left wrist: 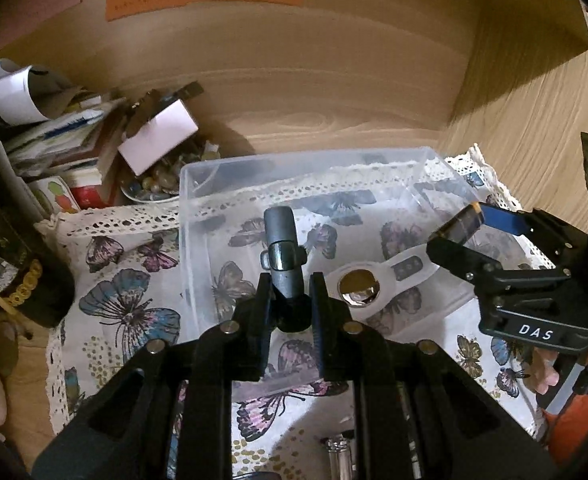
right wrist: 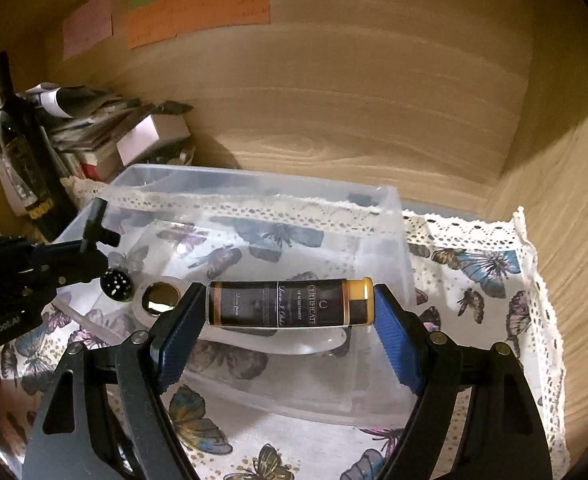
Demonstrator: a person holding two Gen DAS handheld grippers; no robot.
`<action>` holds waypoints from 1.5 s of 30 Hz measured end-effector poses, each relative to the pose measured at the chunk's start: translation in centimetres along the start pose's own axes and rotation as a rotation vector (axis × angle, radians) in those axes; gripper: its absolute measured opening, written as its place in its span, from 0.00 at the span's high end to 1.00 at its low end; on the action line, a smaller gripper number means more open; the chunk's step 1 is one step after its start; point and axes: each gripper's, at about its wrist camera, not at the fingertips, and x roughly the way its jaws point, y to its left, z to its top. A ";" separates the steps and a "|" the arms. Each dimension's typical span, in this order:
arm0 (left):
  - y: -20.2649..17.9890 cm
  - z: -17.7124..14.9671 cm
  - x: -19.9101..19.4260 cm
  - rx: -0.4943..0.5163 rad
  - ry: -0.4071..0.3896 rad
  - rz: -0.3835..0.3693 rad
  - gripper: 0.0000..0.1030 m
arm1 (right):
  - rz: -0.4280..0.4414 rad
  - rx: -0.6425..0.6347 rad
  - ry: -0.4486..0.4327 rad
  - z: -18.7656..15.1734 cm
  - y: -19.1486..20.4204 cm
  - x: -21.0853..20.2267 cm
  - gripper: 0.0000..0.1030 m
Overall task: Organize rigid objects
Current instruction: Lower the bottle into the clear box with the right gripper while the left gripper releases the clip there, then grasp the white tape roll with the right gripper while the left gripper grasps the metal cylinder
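Here both grippers hold things over the clear bin [right wrist: 393, 216].
The left gripper [left wrist: 290, 300] has its jaws clenched on a gray tool [left wrist: 282, 248] above the bin's near wall; the right gripper [right wrist: 290, 308] grips a dark tube [right wrist: 290, 302] endwise over the bin's middle, near its right wall.

Illumination is warm, yellowish and moderately dim in both views. Fisheye distortion bends the wooden back panel [right wrist: 333, 92] into arcs, and black vignetting occupies the corners. Specular glare appears on the round metal disc [left wrist: 358, 289] and on the clear plastic bin [right wrist: 389, 240] walls. A soft shadow falls behind the clutter pile [left wrist: 74, 128]. The sticky notes [right wrist: 198, 10] are blurred; their writing is illegible. Both views are slightly soft overall.
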 end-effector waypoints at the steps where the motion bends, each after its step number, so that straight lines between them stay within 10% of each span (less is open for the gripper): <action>1: 0.0 0.0 0.1 -0.001 0.001 0.000 0.85 | 0.002 -0.003 0.004 0.0 0.1 0.1 0.23; 7: -0.1 0.0 0.0 0.000 0.003 -0.010 0.83 | 0.005 -0.012 0.022 -0.1 0.4 0.6 0.23; 24: -0.7 -1.3 -7.2 0.007 -0.147 0.045 0.15 | 0.009 -0.054 -0.120 0.3 1.7 -6.2 0.18; 45: 3.1 -10.1 -8.2 -0.044 -0.015 0.111 0.11 | 0.149 -0.064 -0.032 -7.3 8.2 -7.1 0.17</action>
